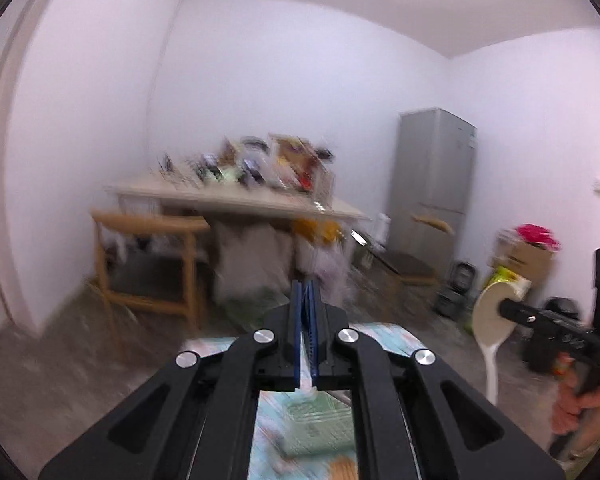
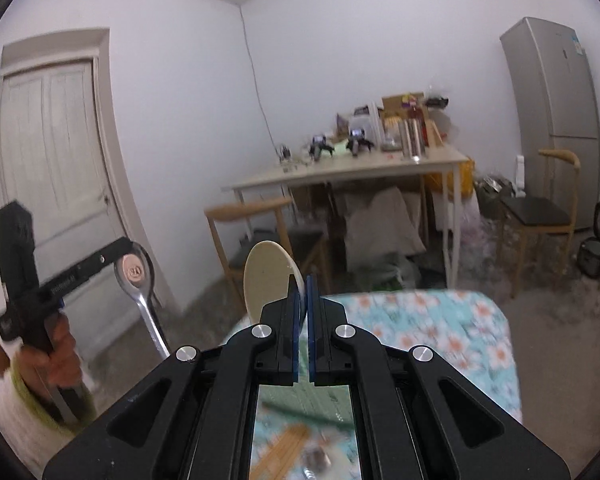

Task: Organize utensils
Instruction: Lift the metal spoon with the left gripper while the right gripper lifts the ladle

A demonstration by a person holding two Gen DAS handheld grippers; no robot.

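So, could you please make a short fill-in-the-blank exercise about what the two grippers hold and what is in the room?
1. The cream rice paddle is held by the ____ gripper.
2. The left gripper is shut on a spoon made of ____.
3. In the right wrist view, the grey fridge stands to the ____ of the cluttered table.
4. The blue cloth below the grippers is printed with ____.

Missing words: right; metal; right; flowers.

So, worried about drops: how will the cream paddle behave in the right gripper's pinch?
The cream paddle looks rigid and thin, so probably light. The right gripper pinches only its smooth bowl edge, so it may pivot or slip.
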